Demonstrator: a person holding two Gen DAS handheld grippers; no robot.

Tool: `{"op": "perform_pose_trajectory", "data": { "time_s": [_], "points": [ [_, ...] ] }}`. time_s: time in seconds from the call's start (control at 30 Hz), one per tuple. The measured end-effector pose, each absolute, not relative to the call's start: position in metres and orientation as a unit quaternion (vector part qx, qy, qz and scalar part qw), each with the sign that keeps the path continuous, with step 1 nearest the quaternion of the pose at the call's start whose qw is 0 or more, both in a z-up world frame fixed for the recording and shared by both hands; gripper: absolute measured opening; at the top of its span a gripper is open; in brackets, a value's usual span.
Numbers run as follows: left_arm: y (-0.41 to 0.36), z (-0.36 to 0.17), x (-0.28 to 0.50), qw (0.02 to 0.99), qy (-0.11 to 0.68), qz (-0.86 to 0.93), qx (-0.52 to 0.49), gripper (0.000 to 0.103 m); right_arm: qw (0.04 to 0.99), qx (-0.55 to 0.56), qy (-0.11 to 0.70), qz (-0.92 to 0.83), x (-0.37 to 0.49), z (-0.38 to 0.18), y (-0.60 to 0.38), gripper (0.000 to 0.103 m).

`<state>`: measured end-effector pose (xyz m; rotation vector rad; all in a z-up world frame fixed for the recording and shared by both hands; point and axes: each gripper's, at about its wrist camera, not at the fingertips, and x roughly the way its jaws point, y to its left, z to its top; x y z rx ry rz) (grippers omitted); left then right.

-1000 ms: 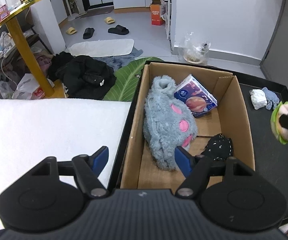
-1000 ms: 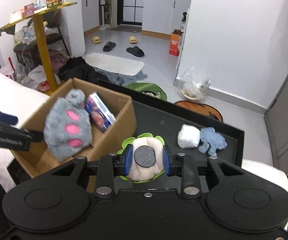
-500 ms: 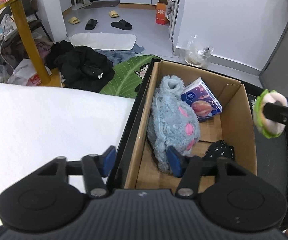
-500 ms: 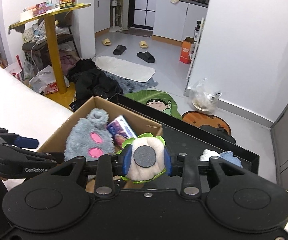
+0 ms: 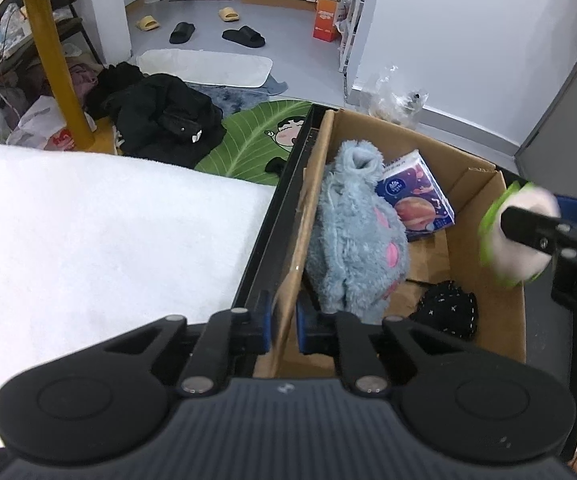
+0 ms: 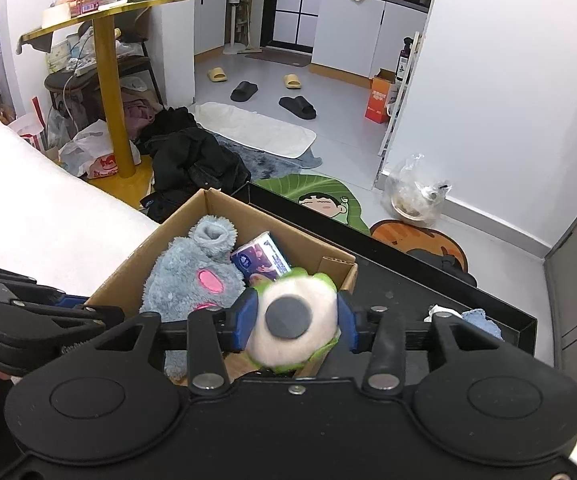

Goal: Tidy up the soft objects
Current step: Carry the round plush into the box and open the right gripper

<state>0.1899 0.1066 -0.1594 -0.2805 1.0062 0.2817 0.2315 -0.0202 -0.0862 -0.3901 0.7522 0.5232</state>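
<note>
A cardboard box (image 5: 488, 184) (image 6: 176, 224) sits in a black tray (image 6: 440, 292). It holds a fluffy grey-blue paw plush (image 5: 352, 240) (image 6: 192, 276), a purple tissue pack (image 5: 416, 196) (image 6: 260, 256) and a black spotted soft item (image 5: 448, 312). My left gripper (image 5: 282, 328) is shut on the box's left wall near the front. My right gripper (image 6: 296, 320) is shut on a white and green plush toy (image 6: 292, 324) (image 5: 516, 236), held above the box's right wall.
White bedding (image 5: 88, 240) lies left of the tray. A white cloth (image 6: 438, 311) and a blue cloth (image 6: 482, 320) lie at the tray's right end. Beyond are a green leaf mat (image 5: 256, 140), black clothes (image 5: 160, 120) and a yellow table leg (image 5: 56, 68).
My left gripper has closed from wide open onto the box's left wall. My right gripper has carried the plush toy leftward, from over the tray to over the box's right side.
</note>
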Motion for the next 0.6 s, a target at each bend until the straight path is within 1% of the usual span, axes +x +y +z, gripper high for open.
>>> {"op": "perform_pose_trajectory", "data": {
  "time_s": [0.2, 0.3, 0.37, 0.43, 0.6],
  "points": [
    [0.108, -0.158, 0.189, 0.859, 0.473, 0.135, -0.141, 0.011, 0.877, -0.201, 0.361, 0.245, 0.228, -0.084, -0.026, 0.048],
    [0.108, -0.157, 0.189, 0.859, 0.473, 0.135, -0.142, 0.011, 0.879, -0.202, 0.357, 0.242, 0.225, -0.082, -0.031, 0.053],
    [0.109, -0.157, 0.188, 0.858, 0.475, 0.137, -0.14, 0.012, 0.881, -0.207, 0.351, 0.239, 0.223, -0.081, -0.035, 0.062],
    [0.109, -0.155, 0.187, 0.86, 0.471, 0.141, -0.136, 0.013, 0.883, -0.21, 0.345, 0.237, 0.222, -0.081, -0.041, 0.065],
    [0.096, -0.147, 0.184, 0.871, 0.458, 0.139, -0.108, 0.015, 0.885, -0.205, 0.351, 0.228, 0.226, -0.085, -0.065, 0.066]
  ]
}}
